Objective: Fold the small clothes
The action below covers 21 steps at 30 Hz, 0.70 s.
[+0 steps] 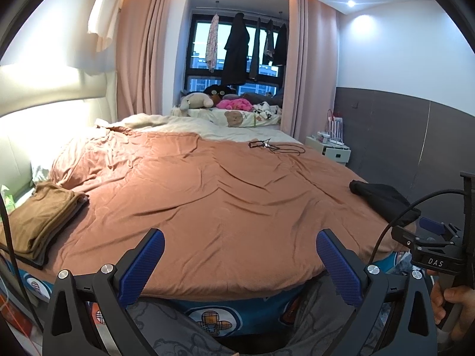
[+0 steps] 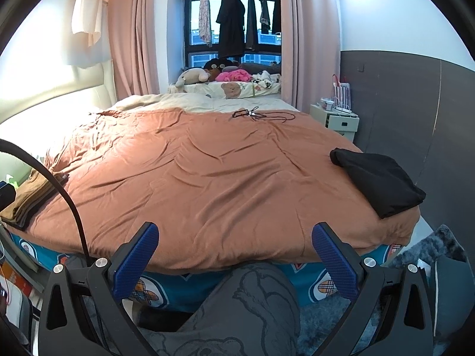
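Both grippers, left gripper and right gripper, hover with jaws spread wide and empty over the bed. The black garment lies at its right edge, folded brown clothes at its left.

A wide bed with a rust-brown cover fills the room ahead, and its broad middle lies open and flat. On its left edge sits a brown folded stack; on its right edge lies a black folded garment. Near the bed's far side, a tangle of black cord rests on the cover. Right of the bed stands a small white nightstand, against the dark wall.
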{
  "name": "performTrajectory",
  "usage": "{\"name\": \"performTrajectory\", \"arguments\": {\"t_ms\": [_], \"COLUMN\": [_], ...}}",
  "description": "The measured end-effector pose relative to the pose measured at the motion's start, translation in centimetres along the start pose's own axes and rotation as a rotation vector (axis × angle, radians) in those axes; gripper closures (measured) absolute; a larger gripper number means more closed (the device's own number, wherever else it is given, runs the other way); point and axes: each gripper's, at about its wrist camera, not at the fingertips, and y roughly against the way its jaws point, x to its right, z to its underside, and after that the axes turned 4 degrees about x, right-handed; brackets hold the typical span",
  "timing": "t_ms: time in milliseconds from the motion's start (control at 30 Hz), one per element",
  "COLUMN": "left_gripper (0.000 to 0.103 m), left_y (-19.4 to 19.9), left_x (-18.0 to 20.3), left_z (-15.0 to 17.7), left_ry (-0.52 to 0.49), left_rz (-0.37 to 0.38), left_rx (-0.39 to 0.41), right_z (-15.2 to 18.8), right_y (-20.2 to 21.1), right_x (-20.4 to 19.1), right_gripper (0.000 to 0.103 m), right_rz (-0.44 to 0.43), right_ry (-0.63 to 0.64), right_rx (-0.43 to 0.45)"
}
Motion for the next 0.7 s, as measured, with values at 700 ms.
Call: {"name": "performTrajectory", "arguments": {"t_ms": [700], "left_gripper": [0.0], "left_y": [1.5], "left_x": [0.6], "left_z": [0.2], "left_ry": [-0.015], "left_rz": [0.001], "left_rx": [0.014], "right_z": [0.4], "right_y": [0.1], "right_x": [1.1], "right_gripper": [0.0], "right_rz": [-0.002], "right_ry": [0.011], "right_rx": [0.013]}}
